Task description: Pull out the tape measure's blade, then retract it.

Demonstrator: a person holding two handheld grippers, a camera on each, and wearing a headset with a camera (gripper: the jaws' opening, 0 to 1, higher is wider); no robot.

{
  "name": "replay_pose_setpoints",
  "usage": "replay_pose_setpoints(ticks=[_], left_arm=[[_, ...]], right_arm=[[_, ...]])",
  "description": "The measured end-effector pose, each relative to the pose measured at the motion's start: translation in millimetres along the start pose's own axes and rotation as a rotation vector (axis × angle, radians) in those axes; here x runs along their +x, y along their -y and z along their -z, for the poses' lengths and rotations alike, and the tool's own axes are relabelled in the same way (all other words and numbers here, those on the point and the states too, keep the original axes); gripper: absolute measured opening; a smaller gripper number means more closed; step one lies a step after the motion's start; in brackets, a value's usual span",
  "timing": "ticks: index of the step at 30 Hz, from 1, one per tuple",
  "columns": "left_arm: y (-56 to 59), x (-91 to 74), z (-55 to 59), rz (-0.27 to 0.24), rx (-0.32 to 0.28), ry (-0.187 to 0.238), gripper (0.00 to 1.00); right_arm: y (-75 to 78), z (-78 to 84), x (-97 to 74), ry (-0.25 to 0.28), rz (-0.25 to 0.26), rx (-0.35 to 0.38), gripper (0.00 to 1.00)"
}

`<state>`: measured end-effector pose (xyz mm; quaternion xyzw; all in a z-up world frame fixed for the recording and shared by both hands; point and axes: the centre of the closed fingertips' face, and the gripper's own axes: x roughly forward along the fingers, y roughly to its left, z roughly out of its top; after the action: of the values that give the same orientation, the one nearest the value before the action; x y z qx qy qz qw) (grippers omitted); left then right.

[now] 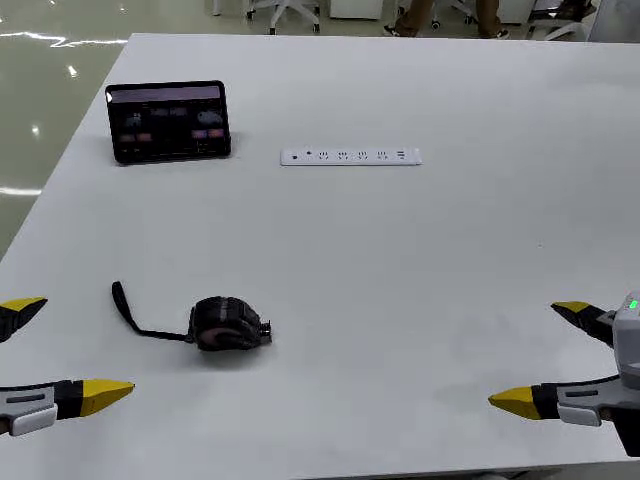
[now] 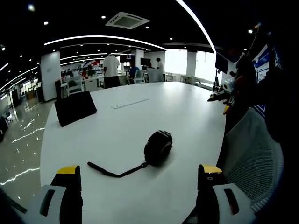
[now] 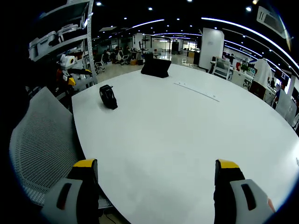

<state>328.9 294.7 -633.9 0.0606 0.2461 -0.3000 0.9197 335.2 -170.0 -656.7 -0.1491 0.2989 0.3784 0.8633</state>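
The white bench (image 1: 420, 260) carries everything, and the work sits toward its near-left corner. Both grippers hover over the near edge, well apart from each other. The left gripper (image 1: 65, 350) has its jaws spread wide and holds nothing. The right gripper (image 1: 540, 355) is equally wide and empty. The tape measure (image 1: 228, 323) rests on the bench ahead of the left gripper and slightly to its right, clearly nearer that gripper than the right one. Its long axis runs roughly parallel to the near edge. Its wrist strap (image 1: 135, 315) trails left, toward the left gripper, so the blade mouth probably faces right, though it is too small to confirm.
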Motion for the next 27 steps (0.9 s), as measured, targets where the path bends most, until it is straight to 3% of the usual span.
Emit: replay_pose_setpoints(ticks=[8,13,17,21,24,26,27], left_arm=[[6.2,19.9,-7.0,0.042,0.038,-0.006,1.0],[12.9,34.4,-14.1,0.094,0.094,-0.037,1.0],[18.2,45.7,-25.0,0.143,0.167,-0.069,1.0],[24.8,61.4,-32.0,0.202,0.246,-0.112,0.99],[33.8,78.6,-28.5,0.268,0.324,-0.189,0.95],[40.0,86.8,-27.4,0.301,0.347,-0.217,0.93],[43.4,92.0,-23.8,0.325,0.383,-0.255,0.88]], right_arm=[[-2.1,-15.1,13.5,0.009,-0.03,-0.034,1.0],[-6.2,-25.9,27.7,0.011,-0.064,-0.068,1.0],[-13.8,-43.7,42.8,0.021,-0.111,-0.112,1.0],[-26.0,-62.3,62.6,0.028,-0.183,-0.161,1.0],[-39.2,-73.7,83.9,0.037,-0.239,-0.232,1.0],[-47.5,-79.3,94.6,0.041,-0.269,-0.248,1.0],[-48.3,-80.1,105.4,0.037,-0.291,-0.254,1.0]])
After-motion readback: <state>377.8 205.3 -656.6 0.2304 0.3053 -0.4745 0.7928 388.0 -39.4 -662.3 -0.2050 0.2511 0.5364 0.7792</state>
